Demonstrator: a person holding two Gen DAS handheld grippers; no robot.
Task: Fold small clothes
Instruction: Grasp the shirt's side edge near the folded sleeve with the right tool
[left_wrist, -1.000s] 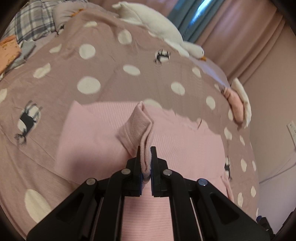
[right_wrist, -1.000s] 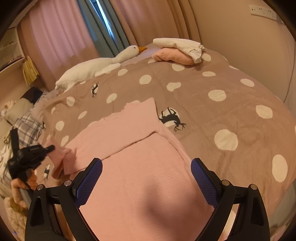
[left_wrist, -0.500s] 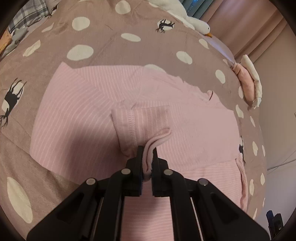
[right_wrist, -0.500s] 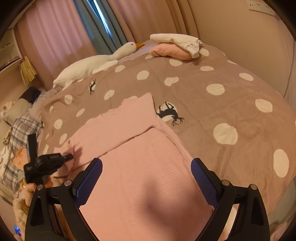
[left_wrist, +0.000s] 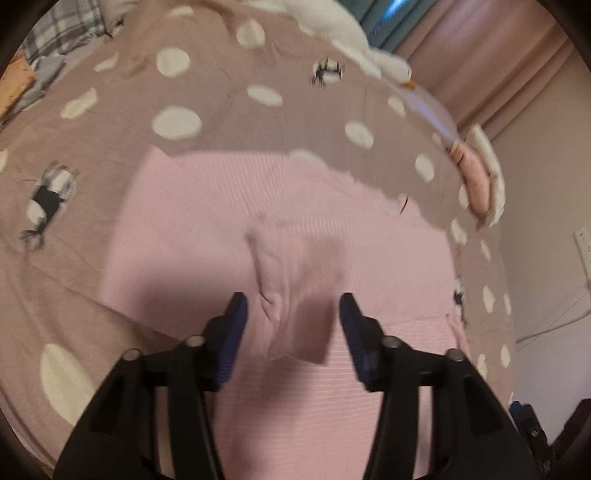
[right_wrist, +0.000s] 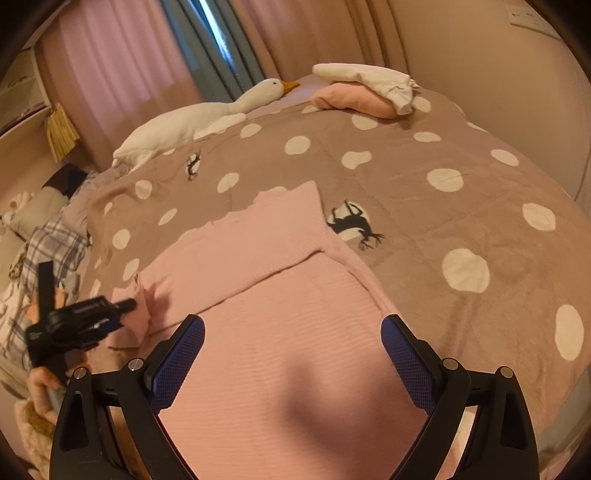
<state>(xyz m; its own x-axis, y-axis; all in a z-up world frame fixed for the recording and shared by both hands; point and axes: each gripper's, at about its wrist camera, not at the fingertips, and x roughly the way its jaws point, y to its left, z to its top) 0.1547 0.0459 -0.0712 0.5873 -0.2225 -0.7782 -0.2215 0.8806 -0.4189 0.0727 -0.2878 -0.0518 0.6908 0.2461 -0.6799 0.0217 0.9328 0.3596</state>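
the bed (right_wrist: 461, 192), under a mauve spotted cover, serves as the folding surface, and its broad flat middle is likely why the pink top (right_wrist: 280, 332) is spread there, clear of the things along the far edge. the top lies flat across the cover with its upper part already doubled over the body, the fold edge running as a diagonal step in the right wrist view; that suggests the sides are being brought in before the final fold. a goose toy (right_wrist: 207, 114) lies along the far side by the curtains, and a small pile (right_wrist: 365, 88) of pink and white clothes sits at the far corner, probably finished pieces set out of the way. the right gripper (right_wrist: 291, 354) hovers low over the body of the top with its jaws spread wide and nothing between them, seemingly waiting its turn. the left gripper (left_wrist: 291, 321) is opening at this moment; the sleeve (left_wrist: 295, 295) lies crumpled on the top between its jaws, but the pads are off it, so the sleeve looks to be laid inward there as part of the fold. the sleeve's cuff end sits rumpled, and may want smoothing.
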